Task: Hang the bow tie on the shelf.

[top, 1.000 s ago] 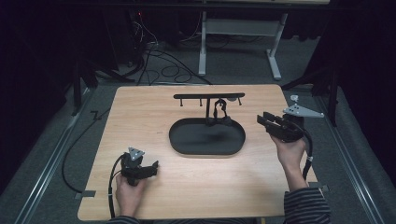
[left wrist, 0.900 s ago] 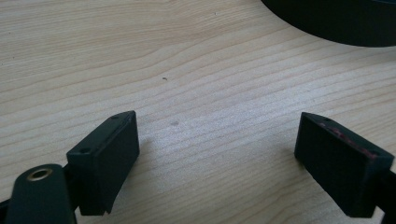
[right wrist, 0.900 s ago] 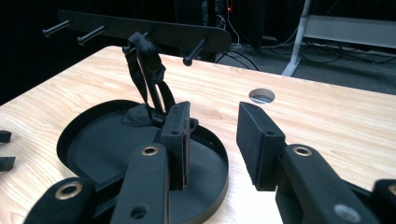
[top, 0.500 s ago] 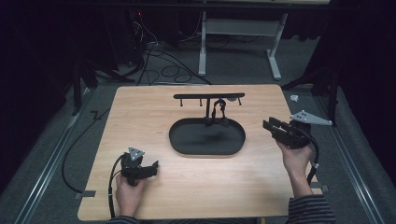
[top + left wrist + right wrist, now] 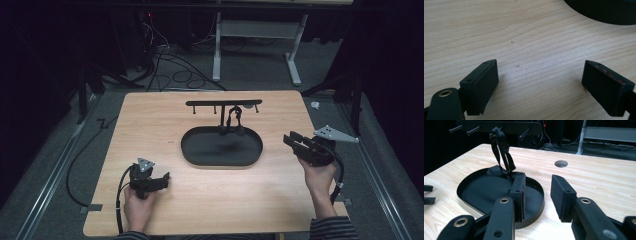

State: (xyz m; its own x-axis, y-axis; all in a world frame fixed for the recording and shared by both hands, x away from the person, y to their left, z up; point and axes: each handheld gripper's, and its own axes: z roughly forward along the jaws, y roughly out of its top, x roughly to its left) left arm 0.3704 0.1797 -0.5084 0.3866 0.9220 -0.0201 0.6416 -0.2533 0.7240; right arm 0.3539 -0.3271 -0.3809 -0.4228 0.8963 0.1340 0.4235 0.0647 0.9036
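Inspecting the wooden table (image 5: 165,115) in a dark room, I saw the oval tray (image 5: 222,148) lying crosswise; right gripper (image 5: 295,143), half open and empty, pointed toward it.

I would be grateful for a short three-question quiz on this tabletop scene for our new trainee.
1. True or false: the left gripper is clamped on a cup.
2. What hangs from the rack down into the tray?
A. a black strap
B. a red towel
C. a metal chain
3. On which side of the tray, seen from above, is the right gripper?

Key:
1. False; its jaws stand open over bare table.
2. A, the black strap.
3. The right side, jaws open with nothing between them.
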